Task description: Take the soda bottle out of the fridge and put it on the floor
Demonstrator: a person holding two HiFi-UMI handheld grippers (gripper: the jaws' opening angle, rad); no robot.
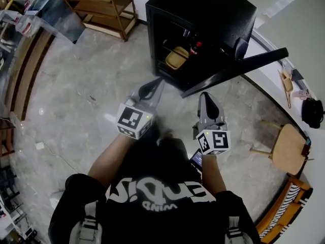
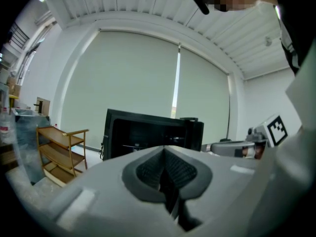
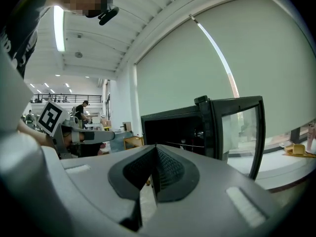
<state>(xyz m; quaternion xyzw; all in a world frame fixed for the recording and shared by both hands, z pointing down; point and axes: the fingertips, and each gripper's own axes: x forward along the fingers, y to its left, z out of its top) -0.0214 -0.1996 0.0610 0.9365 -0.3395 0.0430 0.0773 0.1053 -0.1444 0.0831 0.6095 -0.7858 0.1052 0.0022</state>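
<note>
Facing one open fridge point(image 1: 203, 11), two hand-held grippers point(image 1: 150, 89) point(image 1: 207, 99)

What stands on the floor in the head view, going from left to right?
wooden shelf rack → black fridge → wooden chair

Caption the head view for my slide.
Person stands before the open black fridge, soda bottle inside, left hand-held gripper and right hand-held gripper shut and empty over the floor.
</note>
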